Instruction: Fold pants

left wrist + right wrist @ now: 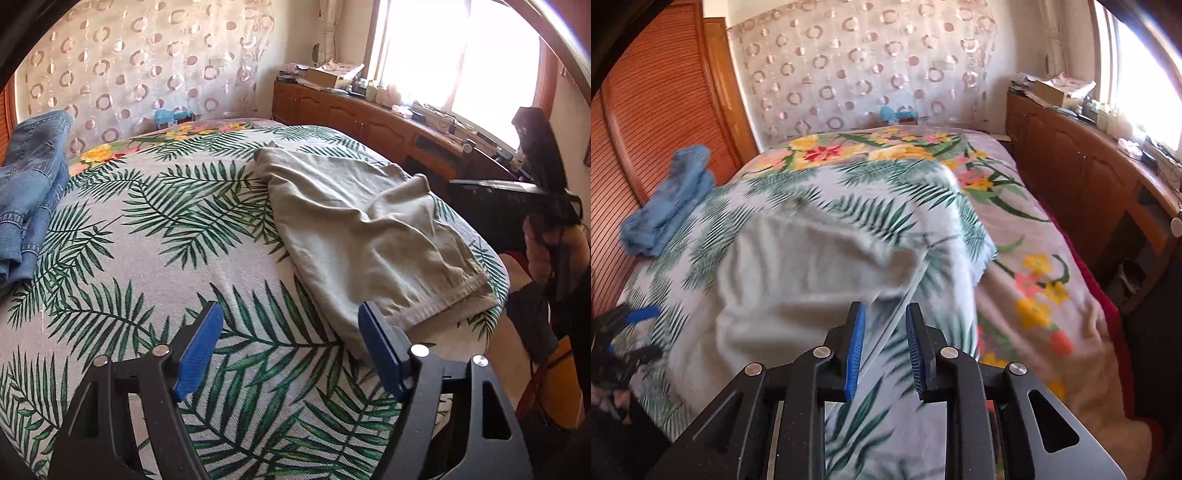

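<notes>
Pale grey-green pants [362, 229] lie in a folded, rumpled heap on the right part of the leaf-print bed cover [166, 229], their hem at the near right edge. My left gripper [289, 306] hangs open and wide over the cover. Nothing is between its blue pads, and its right fingertip [369, 314] is just beside the hem. In the blurred right wrist view the pants [798, 280] lie ahead and to the left. My right gripper [885, 306] has its jaws a narrow gap apart, with only the cover showing between them. The left gripper's blue pad [641, 315] shows at that view's left edge.
Folded blue jeans [29, 184] [672, 199] lie at the bed's far left, by louvred wooden doors [646, 122]. A cluttered wooden cabinet [369, 118] runs under the bright window on the right. Dark clothes on a chair [546, 221] stand past the bed's right edge.
</notes>
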The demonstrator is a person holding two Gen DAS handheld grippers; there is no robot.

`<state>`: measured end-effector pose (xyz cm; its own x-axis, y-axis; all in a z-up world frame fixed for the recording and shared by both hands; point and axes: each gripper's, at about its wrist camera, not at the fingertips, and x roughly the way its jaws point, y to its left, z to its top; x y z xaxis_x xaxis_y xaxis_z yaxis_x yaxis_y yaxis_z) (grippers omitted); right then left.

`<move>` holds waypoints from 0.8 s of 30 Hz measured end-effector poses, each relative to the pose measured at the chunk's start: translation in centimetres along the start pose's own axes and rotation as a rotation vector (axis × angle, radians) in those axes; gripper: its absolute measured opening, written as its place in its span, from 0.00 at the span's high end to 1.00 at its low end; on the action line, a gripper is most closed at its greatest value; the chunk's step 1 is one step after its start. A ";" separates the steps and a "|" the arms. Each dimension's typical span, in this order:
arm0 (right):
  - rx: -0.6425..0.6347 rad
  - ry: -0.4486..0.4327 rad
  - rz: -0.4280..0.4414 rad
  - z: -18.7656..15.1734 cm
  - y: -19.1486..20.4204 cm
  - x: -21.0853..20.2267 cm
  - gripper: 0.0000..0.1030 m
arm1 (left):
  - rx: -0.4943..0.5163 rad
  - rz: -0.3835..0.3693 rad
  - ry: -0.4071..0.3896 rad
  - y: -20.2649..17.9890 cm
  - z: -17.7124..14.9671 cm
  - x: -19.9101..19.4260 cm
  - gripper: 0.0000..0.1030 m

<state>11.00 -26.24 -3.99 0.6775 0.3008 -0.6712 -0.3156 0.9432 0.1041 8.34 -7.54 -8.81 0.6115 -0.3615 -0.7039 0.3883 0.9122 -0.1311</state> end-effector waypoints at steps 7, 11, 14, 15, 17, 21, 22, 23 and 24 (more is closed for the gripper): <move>-0.049 0.019 0.074 -5.4 2.8 -3.7 0.77 | 0.049 -0.053 0.022 -1.6 -0.7 -0.5 0.50; -0.036 0.027 0.077 -6.7 3.4 -4.4 0.77 | 0.059 -0.059 0.031 -2.0 -1.0 -0.5 0.52; -0.038 0.040 0.079 -7.3 4.3 -4.4 0.77 | 0.057 -0.060 0.037 -2.1 -1.1 -0.5 0.52; -0.039 0.049 0.073 -7.6 4.4 -4.3 0.77 | 0.056 -0.060 0.038 -2.1 -1.1 -0.4 0.52; -0.042 0.054 0.050 -7.9 5.0 -4.1 0.74 | 0.056 -0.061 0.041 -2.2 -1.2 -0.3 0.52; -0.020 0.066 0.032 -8.1 5.4 -3.8 0.71 | 0.062 -0.060 0.053 -2.3 -1.4 0.1 0.52; -0.018 0.069 0.024 -8.1 5.7 -3.5 0.71 | 0.064 -0.061 0.055 -2.4 -1.4 0.2 0.52; -0.013 0.068 0.016 -8.0 5.9 -3.3 0.71 | 0.066 -0.063 0.059 -2.4 -1.4 0.3 0.52; -0.009 0.064 0.019 -8.1 5.8 -3.4 0.71 | 0.066 -0.064 0.061 -2.5 -1.5 0.4 0.52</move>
<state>1.49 -22.91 -7.01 0.6276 0.3085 -0.7148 -0.3341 0.9360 0.1106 6.61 -9.64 -9.84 0.5415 -0.4047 -0.7369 0.4713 0.8720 -0.1325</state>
